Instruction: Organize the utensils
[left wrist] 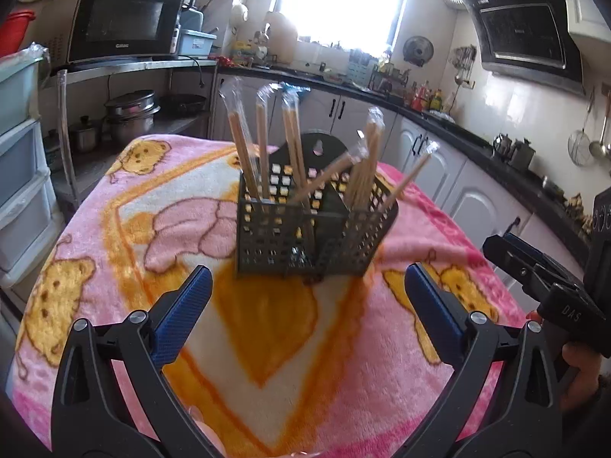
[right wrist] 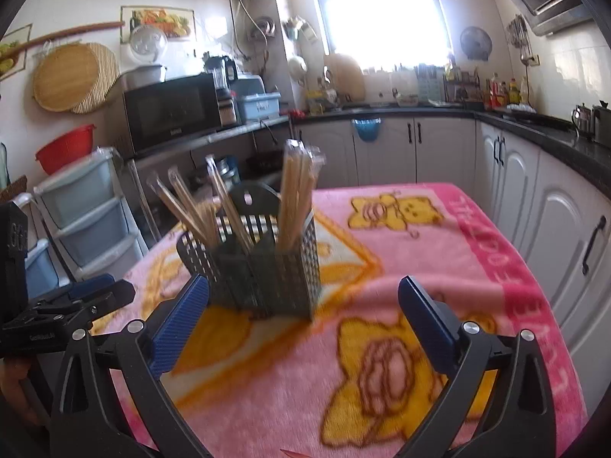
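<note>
My left gripper [left wrist: 307, 290] stands spread to its widest, nothing between the blue pads; my right gripper [right wrist: 303, 297] likewise, wide and empty. The dark perforated utensil holder [left wrist: 305, 234] sits upright on the pink bear-print blanket [left wrist: 267, 343], ahead of both jaws and untouched. Wrapped chopsticks [left wrist: 259, 152] stand and lean in its compartments. The left wrist view shows the holder's divided front, one stick slanting out to the right, and the range hood [left wrist: 527, 34]. The right wrist view shows the holder's corner, a tight upright bundle on its right side, plus the stacked drawers [right wrist: 88, 213] and red basin [right wrist: 65, 149]. Each view catches the other gripper at its edge.
</note>
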A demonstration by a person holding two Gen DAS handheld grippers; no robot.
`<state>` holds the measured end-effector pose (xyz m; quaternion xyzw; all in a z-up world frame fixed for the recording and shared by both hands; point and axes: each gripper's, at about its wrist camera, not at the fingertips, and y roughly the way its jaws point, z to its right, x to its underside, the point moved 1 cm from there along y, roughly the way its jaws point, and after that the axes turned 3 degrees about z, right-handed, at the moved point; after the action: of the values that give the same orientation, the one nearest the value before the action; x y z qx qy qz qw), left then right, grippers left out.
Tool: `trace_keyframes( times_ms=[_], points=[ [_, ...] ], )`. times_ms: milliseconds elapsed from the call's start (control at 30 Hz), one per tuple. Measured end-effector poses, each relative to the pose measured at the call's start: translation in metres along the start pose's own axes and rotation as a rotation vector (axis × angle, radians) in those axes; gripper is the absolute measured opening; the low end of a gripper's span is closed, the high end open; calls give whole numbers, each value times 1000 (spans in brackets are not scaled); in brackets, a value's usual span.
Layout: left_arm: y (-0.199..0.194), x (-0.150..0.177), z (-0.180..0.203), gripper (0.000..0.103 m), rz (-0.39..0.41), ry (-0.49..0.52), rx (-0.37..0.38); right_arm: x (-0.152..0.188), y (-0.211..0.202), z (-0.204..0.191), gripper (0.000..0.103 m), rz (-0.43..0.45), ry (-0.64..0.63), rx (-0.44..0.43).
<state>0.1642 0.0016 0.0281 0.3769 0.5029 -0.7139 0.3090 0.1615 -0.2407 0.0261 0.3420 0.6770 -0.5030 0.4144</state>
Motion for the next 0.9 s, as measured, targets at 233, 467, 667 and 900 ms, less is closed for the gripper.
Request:
trace_keyframes(
  times_ms=[233, 467, 667, 900],
  points=[
    [-2, 24, 9, 93, -23, 2, -44, 27, -3, 2, 97, -68, -2, 7],
    [-11, 45, 11, 93, 30, -21, -65, 52, -15, -2, 97, -41, -49, 30],
    [-23, 61, 17, 93, 99, -20, -72, 67, -34, -7, 97, 76, -83, 77],
    [-30, 63, 30, 93, 191, 23, -134, 68, -60, -9, 97, 287, -117, 118]
  ],
)
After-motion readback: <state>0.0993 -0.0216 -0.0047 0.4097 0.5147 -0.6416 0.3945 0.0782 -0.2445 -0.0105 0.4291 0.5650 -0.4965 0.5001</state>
